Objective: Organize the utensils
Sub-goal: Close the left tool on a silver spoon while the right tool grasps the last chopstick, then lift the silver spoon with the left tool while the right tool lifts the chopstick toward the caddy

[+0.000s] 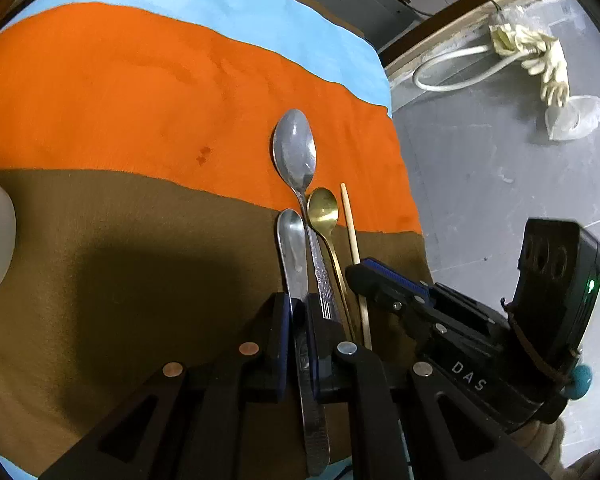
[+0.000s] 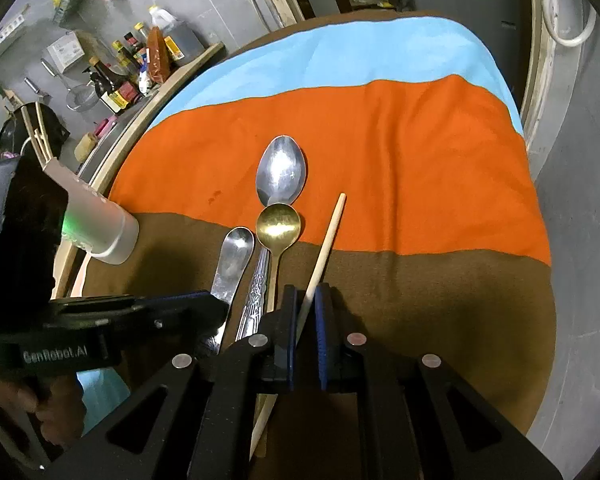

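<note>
Three spoons and a chopstick lie side by side on a striped cloth. My left gripper (image 1: pixel 298 308) is shut on the handle of the small steel spoon (image 1: pixel 292 240), whose bowl rests on the brown stripe. To its right lie the large patterned silver spoon (image 1: pixel 296 148), the gold spoon (image 1: pixel 322 208) and the wooden chopstick (image 1: pixel 349 224). My right gripper (image 2: pixel 305 300) is shut on the chopstick (image 2: pixel 327 240), whose tip points onto the orange stripe. The right wrist view also shows the large spoon (image 2: pixel 282 172), gold spoon (image 2: pixel 278 226) and small spoon (image 2: pixel 236 252).
A blue, orange and brown cloth (image 1: pixel 140 100) covers the round table. A white cup (image 2: pixel 100 224) stands at the table's left edge. Bottles and kitchen tools (image 2: pixel 128 68) line a shelf beyond it. The grey floor, a hose and gloves (image 1: pixel 539 64) lie to the right.
</note>
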Motion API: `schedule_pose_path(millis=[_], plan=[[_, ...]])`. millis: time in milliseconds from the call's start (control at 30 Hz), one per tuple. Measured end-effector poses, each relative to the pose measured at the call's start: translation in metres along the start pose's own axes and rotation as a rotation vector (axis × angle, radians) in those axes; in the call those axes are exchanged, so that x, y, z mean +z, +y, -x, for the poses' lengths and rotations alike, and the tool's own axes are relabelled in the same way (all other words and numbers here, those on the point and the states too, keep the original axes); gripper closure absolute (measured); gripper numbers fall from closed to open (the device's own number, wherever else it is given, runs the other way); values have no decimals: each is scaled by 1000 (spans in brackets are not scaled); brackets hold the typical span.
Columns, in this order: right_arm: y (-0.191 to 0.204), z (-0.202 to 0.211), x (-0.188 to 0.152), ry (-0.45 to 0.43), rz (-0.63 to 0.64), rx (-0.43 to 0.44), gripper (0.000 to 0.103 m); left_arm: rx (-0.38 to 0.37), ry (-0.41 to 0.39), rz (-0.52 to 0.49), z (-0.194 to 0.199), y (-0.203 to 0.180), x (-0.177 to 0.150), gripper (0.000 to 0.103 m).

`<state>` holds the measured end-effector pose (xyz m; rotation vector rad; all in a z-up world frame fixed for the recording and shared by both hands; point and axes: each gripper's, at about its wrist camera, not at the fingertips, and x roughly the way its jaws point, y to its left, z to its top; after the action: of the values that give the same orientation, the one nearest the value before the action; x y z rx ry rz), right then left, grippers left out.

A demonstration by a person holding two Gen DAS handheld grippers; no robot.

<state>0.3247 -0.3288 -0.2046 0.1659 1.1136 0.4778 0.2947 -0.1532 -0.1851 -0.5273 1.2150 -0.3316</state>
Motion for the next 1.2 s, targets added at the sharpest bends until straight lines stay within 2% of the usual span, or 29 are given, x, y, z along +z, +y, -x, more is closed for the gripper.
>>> schedule_pose_path(millis=[133, 267, 400, 467, 633, 767, 967, 1200], plan=[[5, -4, 5, 36, -28, -37, 94, -2, -7, 6, 0, -4, -1, 99], [19, -9, 10, 58, -7, -102, 95, -49, -31, 60, 5, 3, -4, 101], [22, -1, 4, -1, -40, -101, 99, -33, -77, 37, 17, 4, -14, 101], [23, 12, -3, -66, -72, -77, 99, -23, -114, 6, 28, 1, -18, 101], [29, 56, -24, -336, -161, 61, 99, -22, -264, -74, 70, 0, -28, 101], [48, 83, -36, -512, -137, 81, 99, -38, -380, -91, 108, 5, -35, 101], [78, 109, -34, -652, -82, 99, 99, -44, -521, -153, 163, 7, -37, 101], [139, 129, -18, -755, -8, 141, 99, -60, -617, -177, 225, 22, -35, 101]])
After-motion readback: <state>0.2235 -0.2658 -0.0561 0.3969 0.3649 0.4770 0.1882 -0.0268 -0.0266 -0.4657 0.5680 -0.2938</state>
